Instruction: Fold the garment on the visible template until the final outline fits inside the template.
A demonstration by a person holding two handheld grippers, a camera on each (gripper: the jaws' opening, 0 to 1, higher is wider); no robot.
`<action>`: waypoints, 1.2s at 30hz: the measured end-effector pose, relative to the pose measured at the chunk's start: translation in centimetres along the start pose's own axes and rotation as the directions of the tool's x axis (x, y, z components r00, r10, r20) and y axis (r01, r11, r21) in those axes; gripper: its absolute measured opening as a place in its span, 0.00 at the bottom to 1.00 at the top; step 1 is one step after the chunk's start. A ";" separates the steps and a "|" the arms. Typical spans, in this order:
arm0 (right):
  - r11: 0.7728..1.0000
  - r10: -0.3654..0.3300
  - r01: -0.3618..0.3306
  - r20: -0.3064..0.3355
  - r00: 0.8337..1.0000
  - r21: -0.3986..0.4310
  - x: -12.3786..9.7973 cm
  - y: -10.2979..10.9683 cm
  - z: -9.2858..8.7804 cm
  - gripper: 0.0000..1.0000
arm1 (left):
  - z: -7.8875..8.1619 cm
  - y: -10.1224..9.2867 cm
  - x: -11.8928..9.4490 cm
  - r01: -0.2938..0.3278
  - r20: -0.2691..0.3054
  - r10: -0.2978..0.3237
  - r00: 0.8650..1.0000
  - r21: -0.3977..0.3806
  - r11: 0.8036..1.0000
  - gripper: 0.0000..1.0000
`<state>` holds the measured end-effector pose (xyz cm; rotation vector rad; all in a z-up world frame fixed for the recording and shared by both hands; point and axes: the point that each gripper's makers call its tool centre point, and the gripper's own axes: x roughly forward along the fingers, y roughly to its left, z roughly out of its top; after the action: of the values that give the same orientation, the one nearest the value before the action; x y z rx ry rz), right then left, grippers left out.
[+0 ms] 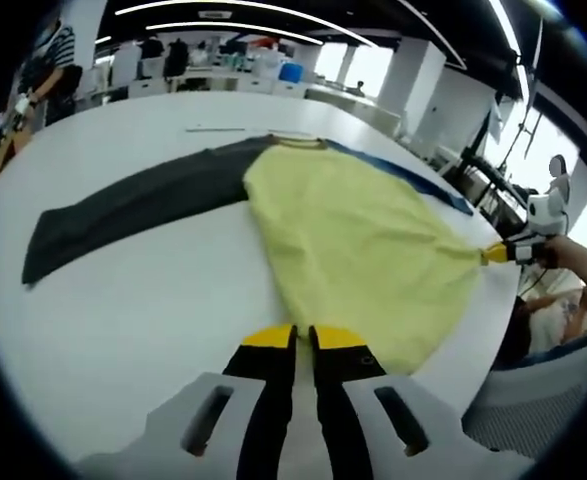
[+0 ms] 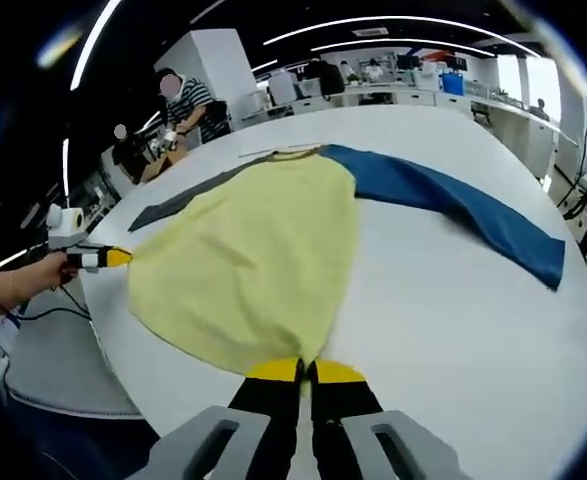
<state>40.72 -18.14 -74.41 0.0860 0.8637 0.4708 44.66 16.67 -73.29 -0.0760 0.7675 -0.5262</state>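
Left gripper view: the grey sleeve (image 1: 123, 210) extends toward the left of the frame on the white worktop (image 1: 123, 320). The yellow garment (image 1: 353, 240) lies flat at centre. The left tool (image 1: 304, 338), bottom centre, is clenched on the garment hem. The right tool (image 1: 495, 254), at right, grips the opposite hem corner.

Right gripper view: the blue sleeve (image 2: 453, 205) extends toward the right of the frame.
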 end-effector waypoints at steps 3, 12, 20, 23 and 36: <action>1.000 -0.010 0.010 0.001 1.000 -0.023 -0.1 0.0 0.0 0.12 | -0.1 0.0 -0.1 -0.001 0.002 0.001 1.000 0.011 1.000 0.09; 0.998 0.007 -0.006 0.023 1.000 -0.070 -0.7 0.7 0.4 0.45 | -0.6 -0.4 -1.1 0.007 0.013 -0.007 1.000 0.000 1.000 0.25; 0.993 0.032 -0.025 0.062 0.998 -0.113 -1.0 1.6 1.3 0.63 | -1.2 -1.4 -1.2 0.016 0.016 -0.015 1.000 -0.024 1.000 0.28; 0.992 0.041 -0.032 0.073 0.997 -0.123 -1.0 1.8 1.5 0.68 | -1.4 -1.5 -1.0 0.013 0.015 -0.012 1.000 -0.029 0.999 0.27; 0.980 0.094 -0.073 0.108 0.990 -0.183 -1.4 3.1 2.3 0.88 | -2.1 -1.8 -0.3 0.021 -0.004 -0.021 1.000 -0.072 0.997 0.17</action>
<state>40.54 -15.70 -71.05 -0.0151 0.7027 0.6144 42.32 15.53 -74.14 -0.1502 0.7910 -0.5185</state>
